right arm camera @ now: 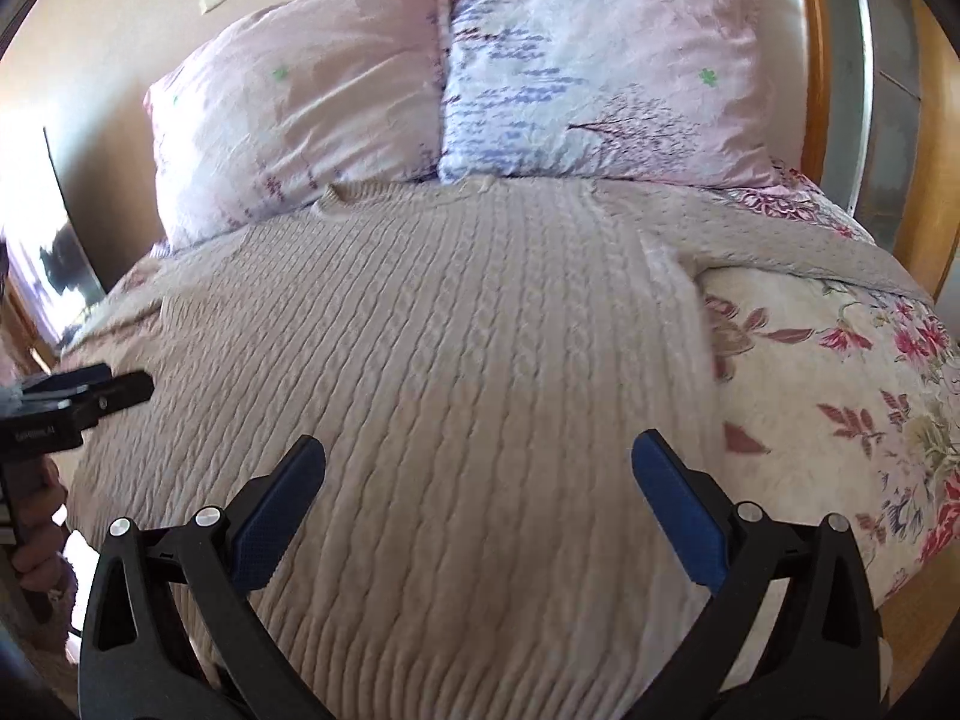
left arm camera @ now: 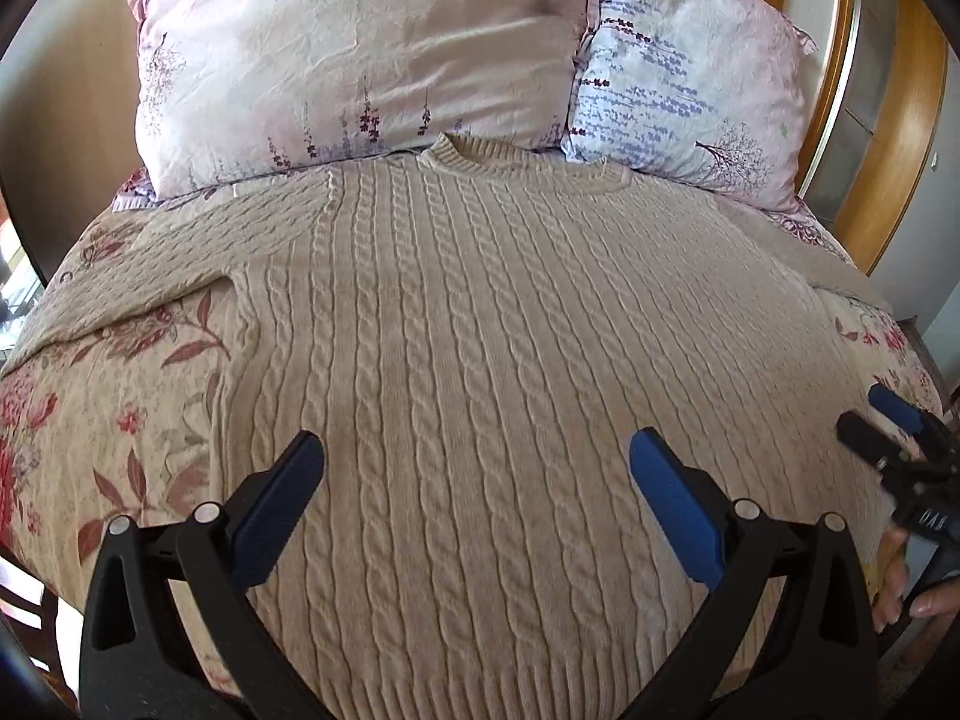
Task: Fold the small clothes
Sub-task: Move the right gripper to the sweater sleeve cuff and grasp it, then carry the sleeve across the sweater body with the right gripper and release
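- A beige cable-knit sweater [left arm camera: 480,324] lies spread flat on the bed, filling the middle of both views, collar [left arm camera: 474,153] toward the top of the frame and ribbed hem at the bottom edge.
- No fold is made: the body is fully open, one sleeve [left arm camera: 138,264] runs out to the left of the left-wrist frame, and the other sleeve [right arm camera: 780,240] stretches toward the upper right of the right-wrist frame. By my reading the task sits at its very start, with sleeves and body all left to fold.
- The left gripper [left arm camera: 477,462] hovers above the lower part of the sweater, its blue fingers spread wide and holding nothing.
- The right gripper [right arm camera: 479,462] hangs over the sweater's lower right part, fingers likewise wide apart and empty.
- Two pillows [left arm camera: 360,54] stand at the top of the frame, touching the collar; they may crowd any fold made at the neckline.
- A floral bedspread [right arm camera: 840,390] shows beside the sweater on both sides; a wooden headboard [left arm camera: 888,138] curves at upper right.
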Demonstrator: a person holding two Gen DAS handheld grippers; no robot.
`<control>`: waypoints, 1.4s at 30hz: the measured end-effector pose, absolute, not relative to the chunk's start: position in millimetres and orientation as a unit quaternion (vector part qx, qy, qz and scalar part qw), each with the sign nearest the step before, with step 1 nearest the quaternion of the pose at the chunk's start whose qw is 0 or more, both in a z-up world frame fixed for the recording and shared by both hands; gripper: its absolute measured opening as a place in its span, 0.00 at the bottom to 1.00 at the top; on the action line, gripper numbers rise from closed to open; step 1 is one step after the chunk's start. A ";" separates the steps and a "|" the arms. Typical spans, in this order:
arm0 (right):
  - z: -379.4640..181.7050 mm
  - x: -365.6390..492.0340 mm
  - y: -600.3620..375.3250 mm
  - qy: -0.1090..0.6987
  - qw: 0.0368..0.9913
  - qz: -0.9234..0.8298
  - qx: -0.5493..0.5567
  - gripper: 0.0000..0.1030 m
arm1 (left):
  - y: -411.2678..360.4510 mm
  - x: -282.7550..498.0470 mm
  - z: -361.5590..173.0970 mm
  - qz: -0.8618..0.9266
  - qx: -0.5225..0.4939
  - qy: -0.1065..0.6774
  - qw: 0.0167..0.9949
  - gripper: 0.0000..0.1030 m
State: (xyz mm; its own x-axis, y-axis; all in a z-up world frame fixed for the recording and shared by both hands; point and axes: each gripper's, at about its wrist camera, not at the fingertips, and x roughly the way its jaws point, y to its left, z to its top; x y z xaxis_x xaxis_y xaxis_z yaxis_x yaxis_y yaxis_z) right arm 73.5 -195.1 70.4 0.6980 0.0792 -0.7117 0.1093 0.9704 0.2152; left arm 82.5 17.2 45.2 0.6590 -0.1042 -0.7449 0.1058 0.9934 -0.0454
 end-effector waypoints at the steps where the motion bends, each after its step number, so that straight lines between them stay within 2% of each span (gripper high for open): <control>1: 75.4 79.5 -210.6 0.383 0.913 -0.017 0.141 0.99 | 16.3 90.8 48.1 -0.058 0.006 0.405 0.912 0.98; 7: 87.5 115.2 -323.0 0.354 0.886 -0.100 0.282 0.99 | 17.8 138.8 48.5 -0.051 0.002 0.414 0.909 0.98; 8: 84.4 120.0 -343.5 0.350 0.876 -0.115 0.312 0.96 | 20.2 145.3 47.1 -0.054 -0.009 0.414 0.909 0.98; 12: 62.8 131.9 -409.9 0.348 0.819 -0.171 0.422 0.67 | 28.9 155.9 43.4 -0.049 -0.040 0.385 0.921 0.98; 14: 47.0 135.2 -433.5 0.354 0.789 -0.197 0.463 0.57 | 29.0 157.4 43.1 -0.054 -0.043 0.370 0.927 0.98; 19: 24.1 134.6 -465.3 0.339 0.753 -0.248 0.507 0.45 | 29.9 170.1 37.7 -0.069 -0.044 0.380 0.922 0.98; 28: 18.4 135.3 -484.6 0.311 0.752 -0.268 0.516 0.28 | 40.8 185.1 24.0 -0.107 -0.119 0.390 0.907 0.98; 32: 16.8 139.1 -487.9 0.311 0.758 -0.283 0.499 0.12 | 42.1 186.8 20.8 -0.107 -0.124 0.388 0.907 0.98; 36: 32.7 147.8 -477.6 0.303 0.789 -0.285 0.453 0.10 | 45.3 190.0 16.6 -0.120 -0.142 0.393 0.901 0.98; 42: 87.7 165.6 -434.6 0.256 0.857 -0.205 0.398 0.10 | 51.5 193.5 11.9 -0.131 -0.176 0.394 0.893 0.98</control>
State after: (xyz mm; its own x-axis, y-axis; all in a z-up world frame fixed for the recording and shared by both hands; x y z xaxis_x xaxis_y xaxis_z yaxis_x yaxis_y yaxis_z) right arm 165.6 -434.6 87.7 0.7849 -0.1463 -0.6022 0.5546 0.5993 0.5773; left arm 193.5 51.5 11.9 0.6554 -0.3724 -0.6571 0.0956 0.9039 -0.4169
